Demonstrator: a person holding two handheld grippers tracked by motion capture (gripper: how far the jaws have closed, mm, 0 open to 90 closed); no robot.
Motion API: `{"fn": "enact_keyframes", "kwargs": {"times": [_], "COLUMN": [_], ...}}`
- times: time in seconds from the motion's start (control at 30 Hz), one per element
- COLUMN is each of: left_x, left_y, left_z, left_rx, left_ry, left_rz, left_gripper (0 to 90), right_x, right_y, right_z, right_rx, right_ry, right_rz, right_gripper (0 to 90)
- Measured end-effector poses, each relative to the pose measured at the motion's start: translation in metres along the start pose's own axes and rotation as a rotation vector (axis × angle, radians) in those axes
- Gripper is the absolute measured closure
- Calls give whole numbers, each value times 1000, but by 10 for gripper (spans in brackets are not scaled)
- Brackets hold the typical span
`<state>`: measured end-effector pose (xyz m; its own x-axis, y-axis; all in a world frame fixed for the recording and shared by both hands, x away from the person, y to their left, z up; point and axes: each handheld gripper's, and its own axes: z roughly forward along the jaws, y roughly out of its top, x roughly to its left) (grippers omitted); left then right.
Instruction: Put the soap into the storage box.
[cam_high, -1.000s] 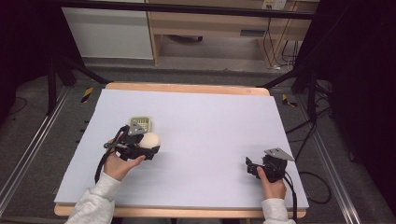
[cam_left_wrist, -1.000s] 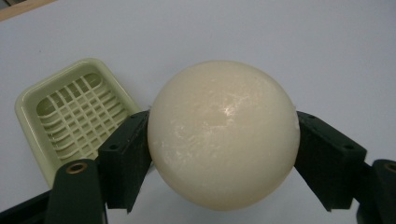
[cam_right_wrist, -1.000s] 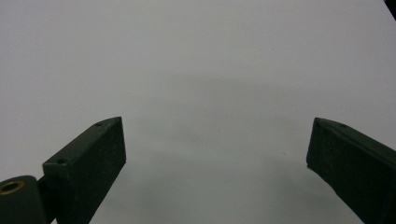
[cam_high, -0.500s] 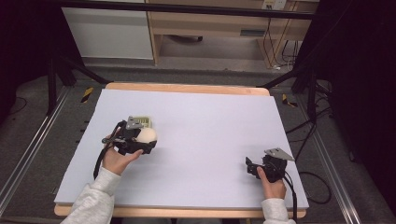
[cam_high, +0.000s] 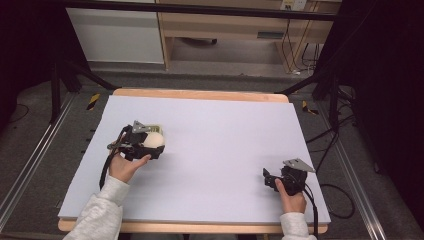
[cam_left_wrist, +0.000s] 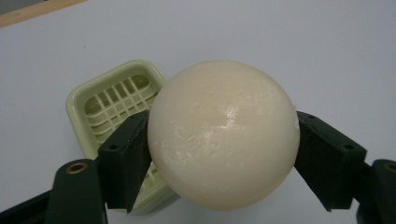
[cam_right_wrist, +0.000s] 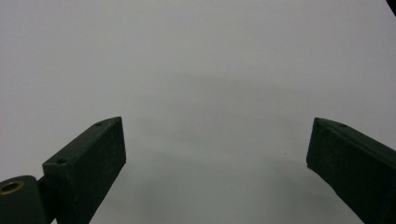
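A pale green slotted plastic soap dish (cam_left_wrist: 112, 100) sits on the white table (cam_high: 220, 140), left of centre, as the left gripper (cam_high: 142, 145) clamps a cream round soap ball (cam_left_wrist: 223, 135) just above it, while the right gripper (cam_right_wrist: 215, 163) gapes wide over bare near-right surface.

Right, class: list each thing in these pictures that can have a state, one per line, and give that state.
Left gripper: shut on the cream ball, one jaw on each side.
Cream ball: held, lifted above the tray.
Green slotted tray: lying flat on the table, nothing in it.
Right gripper: open, jaws wide apart, holding nothing.
Table: covered by a pale sheet.
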<state>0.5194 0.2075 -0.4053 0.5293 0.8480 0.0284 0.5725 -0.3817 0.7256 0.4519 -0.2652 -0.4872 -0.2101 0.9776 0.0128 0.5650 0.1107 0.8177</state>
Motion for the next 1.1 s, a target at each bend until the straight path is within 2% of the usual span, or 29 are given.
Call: {"fn": "enact_keyframes", "kwargs": {"times": [0.57, 0.67, 0.8, 1.1], "left_x": [20, 21, 24, 34], "left_y": [1, 2, 3, 3], "left_z": [8, 9, 12, 29], "left_rx": [-6, -11, -2, 32], "left_ry": [40, 44, 53, 79], "left_rz": [-55, -52, -48, -76], "left_gripper": [243, 243, 243, 243], "right_x": [0, 0, 1, 0], "right_y": [0, 0, 0, 0], "right_z": [0, 0, 0, 0], "right_rx": [0, 1, 2, 0], "right_ry": [1, 1, 0, 1], "right_rz": [0, 0, 2, -1], "right_gripper": [51, 51, 51, 51]}}
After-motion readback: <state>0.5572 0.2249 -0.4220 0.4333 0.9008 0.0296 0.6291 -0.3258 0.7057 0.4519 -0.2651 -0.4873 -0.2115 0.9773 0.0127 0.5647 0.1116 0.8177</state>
